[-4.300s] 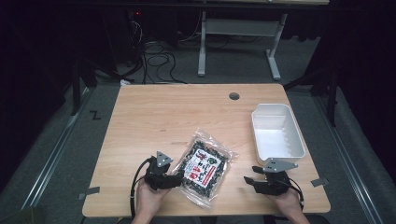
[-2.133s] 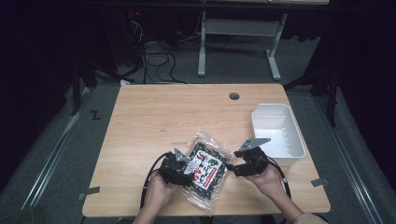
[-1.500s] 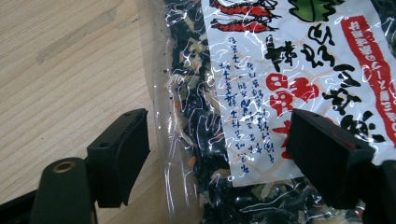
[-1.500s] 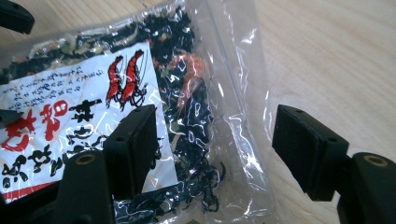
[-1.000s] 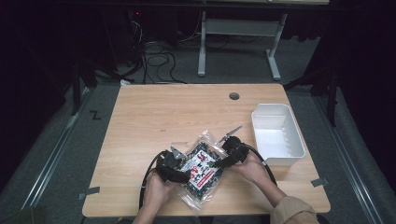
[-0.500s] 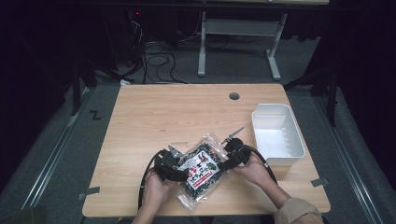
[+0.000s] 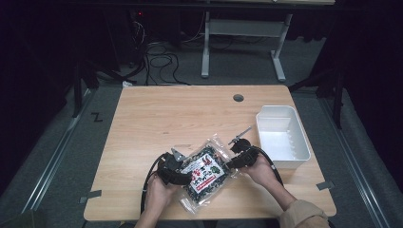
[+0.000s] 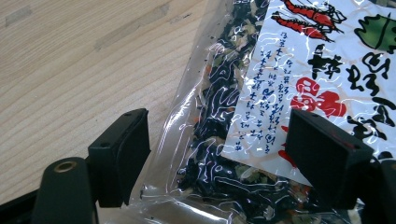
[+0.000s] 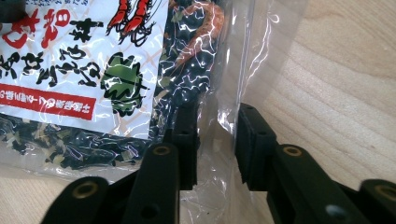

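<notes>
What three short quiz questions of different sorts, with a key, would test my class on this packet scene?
1. True or false: the white tub holds the food packet.
2. Which gripper has its jaws set wide apart over the packet? A the left gripper; B the right gripper.
3. Fill in: the right gripper's jaws have just been closing around the packet's clear ____ edge.

Key
1. False: it lies on the wooden table.
2. A.
3. Plastic.
</notes>
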{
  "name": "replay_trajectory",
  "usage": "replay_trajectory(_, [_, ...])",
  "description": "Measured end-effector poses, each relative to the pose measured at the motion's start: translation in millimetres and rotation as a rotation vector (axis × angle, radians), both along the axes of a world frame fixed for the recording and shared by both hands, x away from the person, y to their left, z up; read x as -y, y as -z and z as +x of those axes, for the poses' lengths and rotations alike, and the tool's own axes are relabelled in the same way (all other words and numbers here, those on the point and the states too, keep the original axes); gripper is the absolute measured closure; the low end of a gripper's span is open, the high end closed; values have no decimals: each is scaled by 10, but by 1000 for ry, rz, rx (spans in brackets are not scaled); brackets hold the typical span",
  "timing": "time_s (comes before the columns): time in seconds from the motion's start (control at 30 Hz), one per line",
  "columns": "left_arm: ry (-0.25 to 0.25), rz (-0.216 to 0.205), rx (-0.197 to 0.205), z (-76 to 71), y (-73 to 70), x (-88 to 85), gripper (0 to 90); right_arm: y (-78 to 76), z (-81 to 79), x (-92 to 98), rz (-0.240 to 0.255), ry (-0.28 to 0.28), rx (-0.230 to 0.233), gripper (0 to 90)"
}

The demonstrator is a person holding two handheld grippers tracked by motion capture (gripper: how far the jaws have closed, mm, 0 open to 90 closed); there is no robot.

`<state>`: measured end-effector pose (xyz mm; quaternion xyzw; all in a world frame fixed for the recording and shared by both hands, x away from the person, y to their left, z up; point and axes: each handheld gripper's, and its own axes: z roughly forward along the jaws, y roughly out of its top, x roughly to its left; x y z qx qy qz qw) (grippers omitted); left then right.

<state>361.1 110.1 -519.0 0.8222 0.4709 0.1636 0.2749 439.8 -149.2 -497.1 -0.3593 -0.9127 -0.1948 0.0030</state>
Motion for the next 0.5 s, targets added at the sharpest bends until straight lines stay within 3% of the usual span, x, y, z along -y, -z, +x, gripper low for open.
replay_trajectory(0.2, [-3,-11,-2,-3,6,-12,226,-40,-26,0,11,-22,37,850])
replay_trajectory(0.43, [-20,-45,-10,-9,8,-30,233,-113,-60,8,25,-36,80,871])
replay_trajectory(0.5, [-16,-47,4,-26,-7,-24,239,-203,-75,35,39,-32,106,873])
